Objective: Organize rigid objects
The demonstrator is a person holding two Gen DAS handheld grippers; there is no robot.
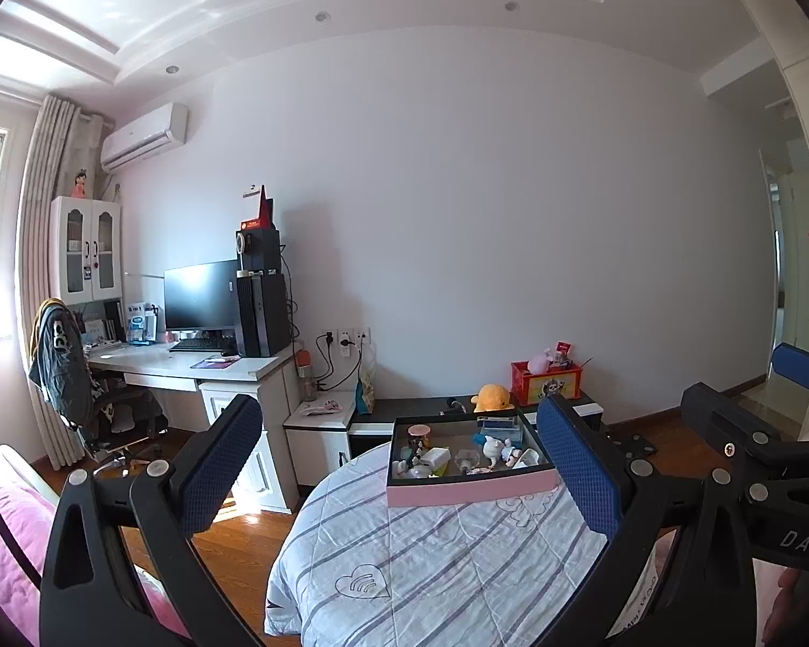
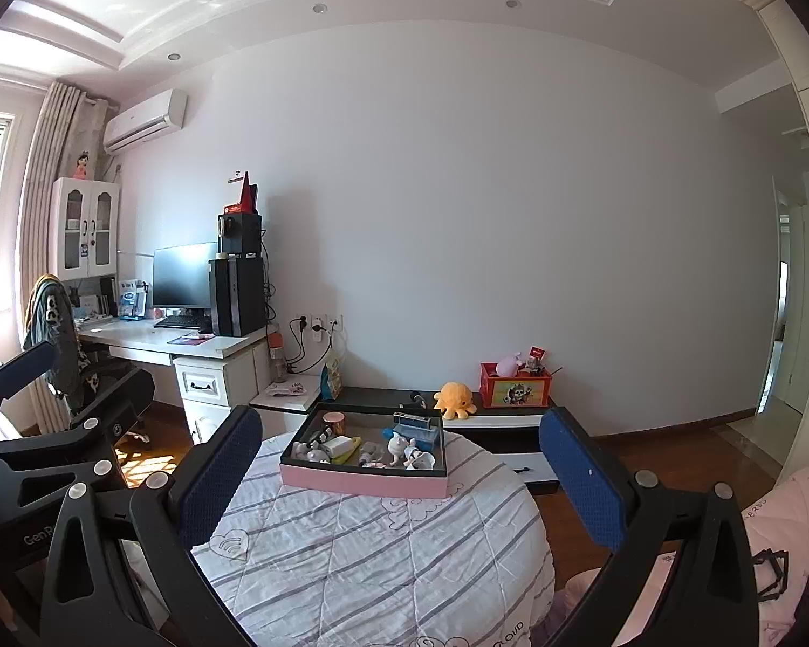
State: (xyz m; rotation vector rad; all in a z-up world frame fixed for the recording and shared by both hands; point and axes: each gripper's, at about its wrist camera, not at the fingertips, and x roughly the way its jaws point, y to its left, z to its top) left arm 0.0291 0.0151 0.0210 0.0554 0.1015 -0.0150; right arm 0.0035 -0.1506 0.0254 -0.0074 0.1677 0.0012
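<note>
A shallow pink box (image 1: pixel 469 488) (image 2: pixel 361 481) sits at the far side of a round table covered by a striped quilt (image 1: pixel 431 555) (image 2: pixel 372 544). Inside lie several small rigid items: a pink-lidded jar (image 1: pixel 419 434) (image 2: pixel 333 422), a white figurine (image 1: pixel 493 448) (image 2: pixel 398 447), a blue case (image 1: pixel 499 427) (image 2: pixel 416 427) and a white block (image 1: pixel 436 457) (image 2: pixel 338 446). My left gripper (image 1: pixel 399 463) is open, well short of the box, nothing between its blue pads. My right gripper (image 2: pixel 399 474) is open too and holds nothing.
Behind the table a low black and white cabinet (image 2: pixel 491 420) carries a yellow plush octopus (image 2: pixel 454 399) and a red crate (image 2: pixel 515 388). A desk (image 1: pixel 189 366) with monitor and office chair (image 1: pixel 81 393) stands at the left. Pink bedding (image 1: pixel 5 534) lies at the left edge.
</note>
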